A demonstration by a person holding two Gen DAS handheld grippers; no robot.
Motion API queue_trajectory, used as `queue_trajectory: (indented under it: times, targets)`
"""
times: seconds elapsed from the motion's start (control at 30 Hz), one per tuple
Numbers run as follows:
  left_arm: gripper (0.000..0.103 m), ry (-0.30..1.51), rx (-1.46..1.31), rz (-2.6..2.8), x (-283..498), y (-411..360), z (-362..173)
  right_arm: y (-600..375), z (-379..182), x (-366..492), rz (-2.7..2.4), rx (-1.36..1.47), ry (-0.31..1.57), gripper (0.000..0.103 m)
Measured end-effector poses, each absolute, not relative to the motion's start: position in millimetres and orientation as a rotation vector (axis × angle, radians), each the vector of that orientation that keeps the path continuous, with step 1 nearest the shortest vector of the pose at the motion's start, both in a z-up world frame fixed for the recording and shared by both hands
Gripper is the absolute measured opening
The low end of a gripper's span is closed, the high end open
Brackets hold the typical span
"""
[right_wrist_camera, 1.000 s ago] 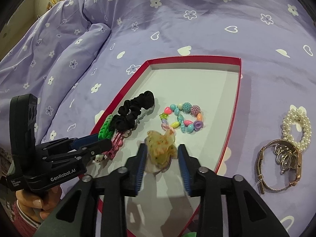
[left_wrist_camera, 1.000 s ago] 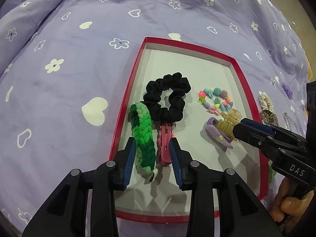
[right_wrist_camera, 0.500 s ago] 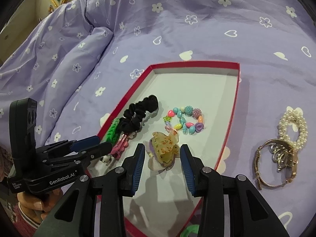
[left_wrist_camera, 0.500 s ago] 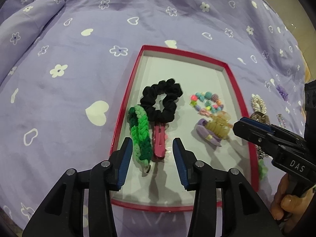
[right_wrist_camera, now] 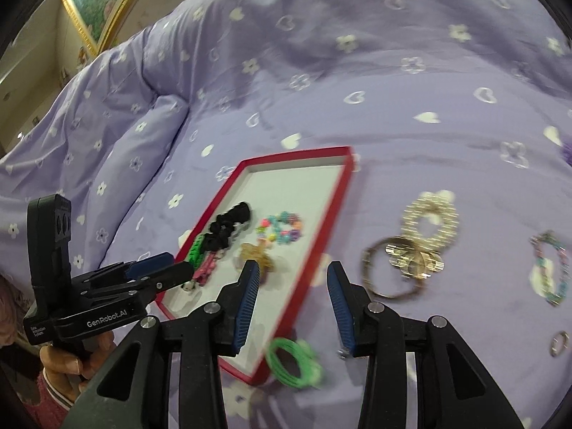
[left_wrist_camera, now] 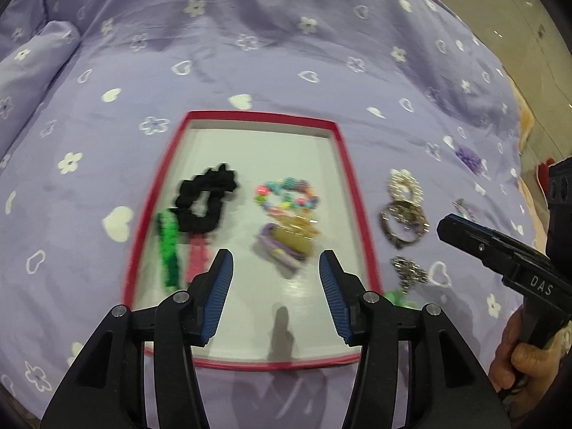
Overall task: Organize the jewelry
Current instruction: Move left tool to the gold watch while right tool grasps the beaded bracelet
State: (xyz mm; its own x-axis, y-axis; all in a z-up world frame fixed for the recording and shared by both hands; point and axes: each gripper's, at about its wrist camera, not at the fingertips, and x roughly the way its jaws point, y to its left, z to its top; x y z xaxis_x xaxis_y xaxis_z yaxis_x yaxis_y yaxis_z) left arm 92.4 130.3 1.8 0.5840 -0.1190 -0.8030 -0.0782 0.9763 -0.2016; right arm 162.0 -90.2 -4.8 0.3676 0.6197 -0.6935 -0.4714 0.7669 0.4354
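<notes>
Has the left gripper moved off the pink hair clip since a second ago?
Yes. The left gripper has pulled back toward the red tray's near edge, jaws opening and empty; the pink hair clip lies beyond them.

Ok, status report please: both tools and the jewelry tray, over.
Left tool opening, nothing between jaws. Right tool open, empty. Red tray holds scrunchie, bead bracelet, claw clip. Pearl bracelet lies outside. Nothing blocking.

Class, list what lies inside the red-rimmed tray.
Inside the red-rimmed tray: black scrunchie, green braided band, pink clip, beaded bracelet, yellow claw clip hiding part of a purple piece.
</notes>
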Motion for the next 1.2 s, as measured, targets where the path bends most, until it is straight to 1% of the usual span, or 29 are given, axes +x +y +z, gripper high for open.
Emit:
queue_trajectory:
  times: [0.33,0.47,0.6,0.87,1.2]
  targets:
    - [0.05,0.962,-0.168,-0.124,96.0,76.6,5.3,-161.9,-7.1,157.3,0.58,0.214,0.954,0.042]
    - [0.051,0.972,-0.16,-0.155,101.2,60.3,4.8,-190.5,-12.7,153.0,0.522,0.234,0.957,0.047]
    - [0.052,0.982,-0.152,-0.183,107.7,45.2,3.0,-214.1,-18.1,147.6,0.475,0.237,0.963,0.047]
    - [0.052,0.992,-0.121,-0.238,126.0,8.4,2.7,-249.9,-26.6,145.3,0.392,0.228,0.963,0.047]
    - [0.052,1.023,-0.08,-0.263,165.9,-29.0,-8.8,-268.8,-37.9,178.3,0.335,0.216,0.969,0.047]
